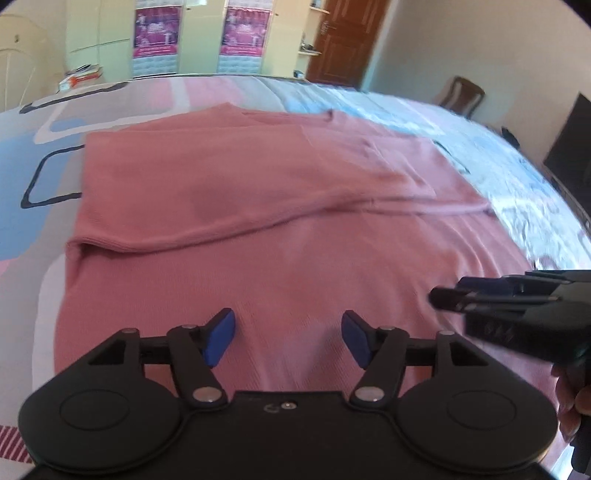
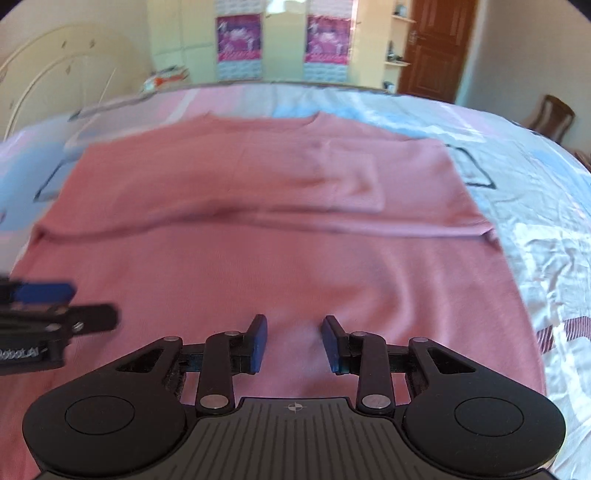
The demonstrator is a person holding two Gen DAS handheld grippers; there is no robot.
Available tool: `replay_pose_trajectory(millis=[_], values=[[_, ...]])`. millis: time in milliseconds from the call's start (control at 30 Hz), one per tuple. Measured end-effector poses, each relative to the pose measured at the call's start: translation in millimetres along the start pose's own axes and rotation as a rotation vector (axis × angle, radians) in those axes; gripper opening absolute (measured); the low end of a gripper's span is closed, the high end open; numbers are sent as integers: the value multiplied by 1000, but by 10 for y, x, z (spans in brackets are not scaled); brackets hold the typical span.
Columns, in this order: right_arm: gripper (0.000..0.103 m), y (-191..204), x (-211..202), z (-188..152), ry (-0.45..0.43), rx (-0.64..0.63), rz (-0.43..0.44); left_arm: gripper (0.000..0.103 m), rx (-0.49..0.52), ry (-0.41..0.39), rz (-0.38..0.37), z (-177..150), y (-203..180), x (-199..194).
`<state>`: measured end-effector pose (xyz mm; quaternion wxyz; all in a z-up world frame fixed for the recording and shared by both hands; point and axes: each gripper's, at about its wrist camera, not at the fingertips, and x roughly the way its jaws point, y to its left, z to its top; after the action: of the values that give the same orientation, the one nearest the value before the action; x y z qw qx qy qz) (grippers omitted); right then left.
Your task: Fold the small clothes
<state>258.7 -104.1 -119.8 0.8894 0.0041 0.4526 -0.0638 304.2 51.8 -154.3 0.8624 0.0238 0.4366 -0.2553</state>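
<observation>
While the pink ribbed knit garment (image 1: 258, 192) lies spread flat on the bed with the pastel patterned bedsheet (image 1: 44, 147), both grippers are held above the garment's near part. A fold is seen across the garment's middle, where its far half is laid over as a second layer with a rounded edge. The left gripper (image 1: 288, 338) is held over the near left of the garment, its blue-padded jaws set wide with only pink cloth showing through the gap; no cloth is pinched. The right gripper (image 2: 294, 343) is placed over the near right of the garment, its jaws set at a narrower gap, and nothing is clamped between them either. A hand (image 1: 570, 406) is partly seen at the right gripper's handle. Beyond the garment's far edge, a brown wooden door (image 2: 432, 48) and two purple posters (image 1: 157, 33) are seen past the bed.
</observation>
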Motion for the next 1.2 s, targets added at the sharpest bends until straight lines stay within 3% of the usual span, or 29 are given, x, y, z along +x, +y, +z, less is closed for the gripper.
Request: replay_pose_trajectory(millis=[167,300,533,667,867,1000,1200], values=[[42,-54,-12,-144,10,8,-39,64,67,2,27,-122,-55,-27],[43,-135,-169,-197,-4,35,-15,65,24,10,44,-152,-46,-80],[44,-103,-187,-402,5,-59,40,68,-21,6,120,-323,-274,-236],[44,-333,-400,-516,-29,-36,78,68,-78,-18,137,-564,-372,-477],[45,-603,-599,-939,-11,-101,78,70,-45,-13,238,-932,-581,-623],[45,-752,-862,-1050,-49,-103,101,69,-111,-21,239,-1016,-638,-822],[45,-905,-931,-1338,-31,-131,95,70,-163,-22,288,-1305,-677,-935]])
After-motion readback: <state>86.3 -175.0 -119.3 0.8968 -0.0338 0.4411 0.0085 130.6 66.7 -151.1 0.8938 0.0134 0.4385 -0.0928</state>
